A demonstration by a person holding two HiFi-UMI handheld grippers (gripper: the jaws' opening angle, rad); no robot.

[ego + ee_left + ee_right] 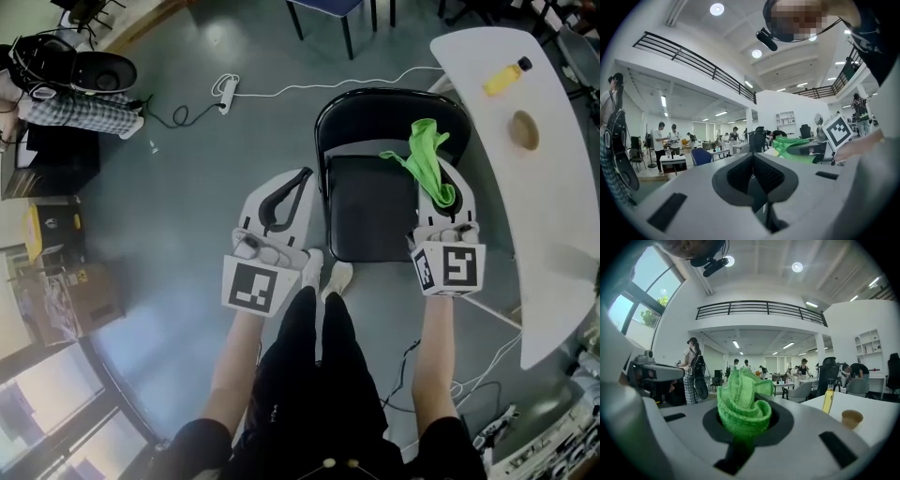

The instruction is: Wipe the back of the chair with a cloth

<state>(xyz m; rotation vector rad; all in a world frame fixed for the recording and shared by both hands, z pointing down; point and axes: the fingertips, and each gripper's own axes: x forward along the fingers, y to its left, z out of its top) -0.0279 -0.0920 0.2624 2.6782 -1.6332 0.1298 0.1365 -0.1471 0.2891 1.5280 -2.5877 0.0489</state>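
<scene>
A black chair (pixel 370 220) stands in front of my feet in the head view, its curved back (pixel 375 98) on the far side. My right gripper (pixel 448 192) hangs over the seat's right edge, shut on a bright green cloth (pixel 427 159) that sticks out past the jaws. In the right gripper view the folded cloth (pixel 743 411) fills the jaws of the right gripper (pixel 743 427). My left gripper (pixel 286 192) is left of the chair, apart from it. In its own view the left gripper (pixel 752 168) has its pads together with nothing between them, and the cloth (pixel 794 145) shows to the right.
A white table (pixel 497 187) runs along the right, with a yellow bottle (pixel 506 77) and a brown cup (pixel 525 129) on it. A power strip with cable (pixel 225 91) lies on the floor beyond the chair. A dark bag (pixel 80 66) and boxes (pixel 56 281) sit at left.
</scene>
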